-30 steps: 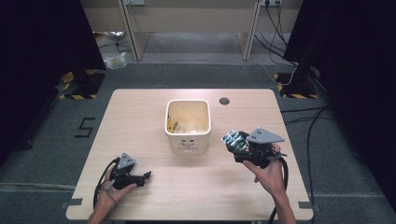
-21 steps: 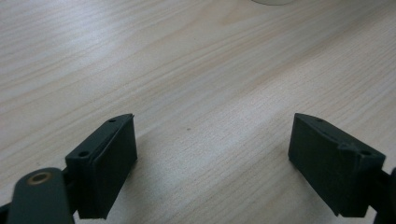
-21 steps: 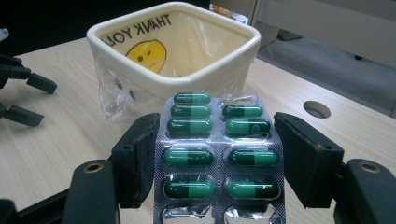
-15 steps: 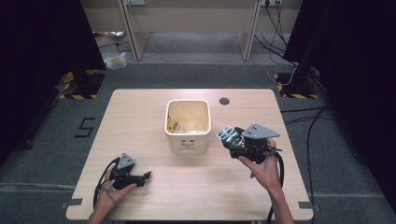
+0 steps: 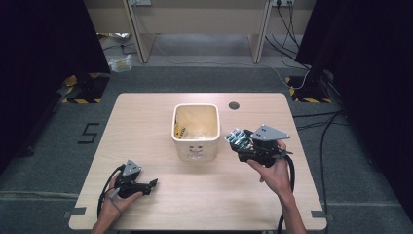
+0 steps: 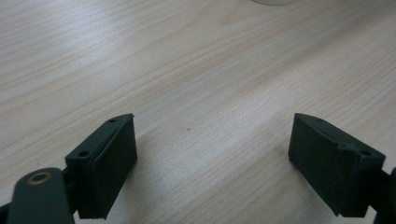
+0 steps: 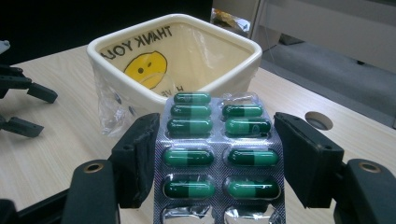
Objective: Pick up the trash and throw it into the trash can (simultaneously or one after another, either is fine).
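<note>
We've got the blister pack [image 7: 218, 156] clamped edgewise in the right gripper [image 5: 239, 140], its long axis running straight out along the jaws toward the bin [image 5: 196, 127], just right of its rim. Crinkly foil, glossy green capsules. The bin is smooth cream, plastic-lined. Left gripper [image 6: 212, 163] gapes wide and empty, farther from the bin.

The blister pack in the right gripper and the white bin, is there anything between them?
Nothing solid: the right gripper view shows the blister pack held just short of the white bin, with bare table below. The high view shows that gap too.
</note>
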